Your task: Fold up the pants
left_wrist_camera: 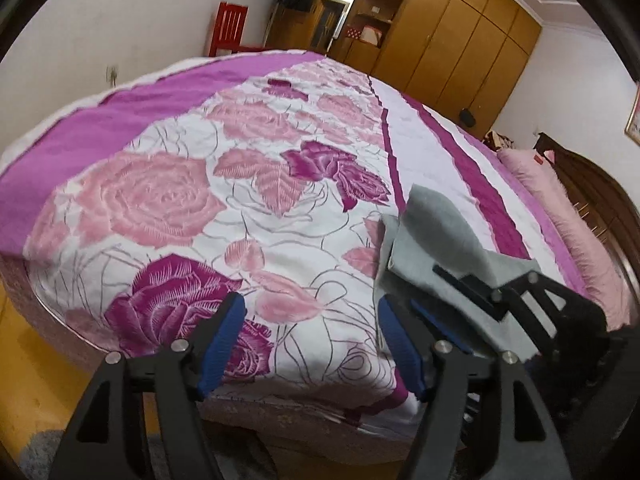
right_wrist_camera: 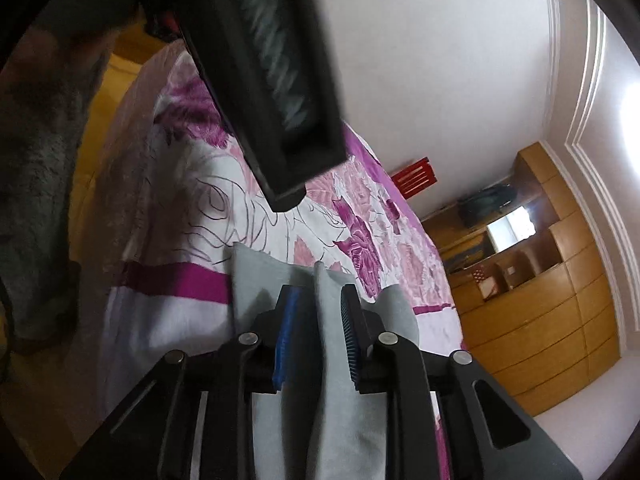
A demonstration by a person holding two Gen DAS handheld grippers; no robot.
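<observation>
The grey pants (left_wrist_camera: 436, 236) lie bunched on the flowered bedspread (left_wrist_camera: 168, 200), near the bed's front right part in the left wrist view. My left gripper (left_wrist_camera: 312, 344) hangs open over bare bedspread just left of them, with nothing between its blue pads. My right gripper (left_wrist_camera: 448, 296) reaches onto the pants from the right. In the right wrist view, rolled on its side, my right gripper (right_wrist_camera: 318, 336) has a raised fold of the pants (right_wrist_camera: 330, 320) between its pads. The fold lies against one pad, and a dark gap separates it from the other. One left-gripper finger (right_wrist_camera: 276, 80) crosses close overhead, blurred.
A pink pillow (left_wrist_camera: 560, 200) and a dark wooden headboard (left_wrist_camera: 592, 184) border the bed on the right. Wooden wardrobes (left_wrist_camera: 452, 36) and a red chair (left_wrist_camera: 228, 24) stand beyond the far side. Yellow floor (left_wrist_camera: 24, 344) and a grey rug (left_wrist_camera: 36, 452) lie below the near edge.
</observation>
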